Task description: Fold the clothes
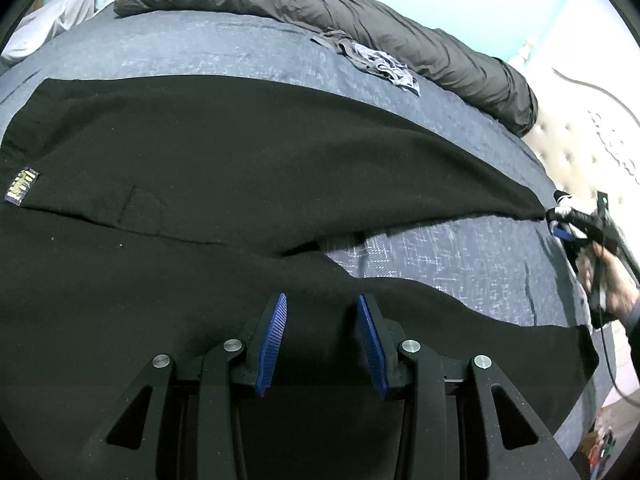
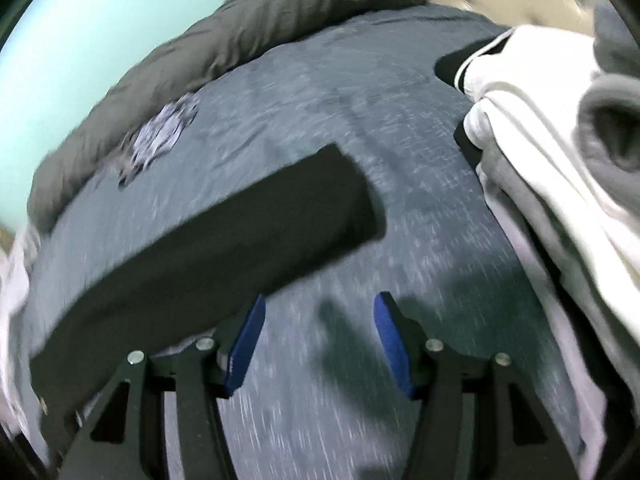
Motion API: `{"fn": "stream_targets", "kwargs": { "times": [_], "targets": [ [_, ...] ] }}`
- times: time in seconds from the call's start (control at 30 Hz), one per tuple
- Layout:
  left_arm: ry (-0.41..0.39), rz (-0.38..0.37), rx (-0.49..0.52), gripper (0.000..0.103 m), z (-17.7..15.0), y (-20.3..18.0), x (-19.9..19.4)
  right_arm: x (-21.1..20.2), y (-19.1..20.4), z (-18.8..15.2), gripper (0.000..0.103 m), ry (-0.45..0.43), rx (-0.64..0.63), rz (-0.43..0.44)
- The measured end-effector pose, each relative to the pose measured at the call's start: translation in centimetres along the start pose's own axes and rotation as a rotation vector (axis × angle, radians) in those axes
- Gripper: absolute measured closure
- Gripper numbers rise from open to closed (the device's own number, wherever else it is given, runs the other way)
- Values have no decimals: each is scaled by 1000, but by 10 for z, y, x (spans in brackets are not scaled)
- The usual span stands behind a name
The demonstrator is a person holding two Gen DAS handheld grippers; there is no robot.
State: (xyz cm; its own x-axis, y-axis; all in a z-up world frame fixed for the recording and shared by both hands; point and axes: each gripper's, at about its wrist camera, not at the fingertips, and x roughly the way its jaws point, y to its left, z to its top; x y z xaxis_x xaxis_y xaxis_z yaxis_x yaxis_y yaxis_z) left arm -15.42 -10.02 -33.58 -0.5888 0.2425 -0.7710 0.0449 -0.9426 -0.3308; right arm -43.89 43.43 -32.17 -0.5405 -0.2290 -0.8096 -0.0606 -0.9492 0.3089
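**Black trousers spread on the bed, both grippers empty**

Nearest in the left wrist view, the left gripper (image 1: 322, 300) hovers over the black fabric trousers (image 1: 224, 152), its 2 blue-padded fingers (image 1: 272, 344) apart with nothing between them. The trousers lie spread across the blue-grey speckled bedsheet (image 1: 440, 256), their 2 legs running off to the right with a wedge of sheet between them; a small woven label (image 1: 22, 186) sits at the left edge. Further right, the right gripper (image 1: 560, 228) is at the end of the far leg. In its own blurred view, the right gripper (image 2: 318, 304) has its fingers apart over bare sheet, the leg's end just beside its left finger. Beyond lie a crumpled grey-patterned garment (image 1: 384, 66), a pile of white and grey clothes (image 2: 552, 128) and a long dark grey rolled duvet (image 1: 320, 8).
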Motion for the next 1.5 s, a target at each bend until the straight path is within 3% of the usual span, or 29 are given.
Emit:
{"fn": "stream_targets", "kwargs": {
  "times": [0.27,0.3,0.33,0.37,0.43,0.53,0.7,0.77,0.8,0.83,0.93,1.07,1.1,1.2,1.37,1.5],
  "targets": [
    [8,11,5,63,0,3,5,40,-3,28,46,10,53,-7],
    [10,12,5,63,-1,3,5,42,-3,29,50,6,53,-5],
    [10,12,6,63,-1,3,6,44,-3,31,75,-1,48,-3],
    [11,12,4,63,-1,4,6,45,-3,32,88,-7,37,-7],
    [11,11,2,63,-1,4,6,43,2,32,99,-14,-4,-31],
    [11,9,4,63,-1,3,5,28,10,31,99,-91,-94,-129],
    [5,7,-5,63,1,7,3,49,-3,18,99,2,-107,-215],
    [6,5,-10,63,1,9,3,48,1,15,88,-6,-153,-262],
    [6,5,-13,63,1,10,3,46,4,15,76,-16,-178,-293],
    [6,4,-14,63,1,10,3,42,3,16,71,-21,-182,-326],
    [4,-1,-14,63,2,9,2,24,3,17,71,-45,-174,-361],
    [-6,-9,-6,63,2,6,-4,-12,26,3,70,-75,-295,-284],
    [-10,-11,-5,63,2,5,-6,-25,35,-6,69,-66,-331,-199],
    [-23,-18,-4,63,3,3,-15,-46,53,-31,53,-2,-402,-46],
    [-45,-25,-12,62,2,5,-36,-69,73,-99,53,161,-534,182],
    [-56,-8,-26,62,-7,13,-54,-74,79,-158,53,302,-669,245]
  ]
}}
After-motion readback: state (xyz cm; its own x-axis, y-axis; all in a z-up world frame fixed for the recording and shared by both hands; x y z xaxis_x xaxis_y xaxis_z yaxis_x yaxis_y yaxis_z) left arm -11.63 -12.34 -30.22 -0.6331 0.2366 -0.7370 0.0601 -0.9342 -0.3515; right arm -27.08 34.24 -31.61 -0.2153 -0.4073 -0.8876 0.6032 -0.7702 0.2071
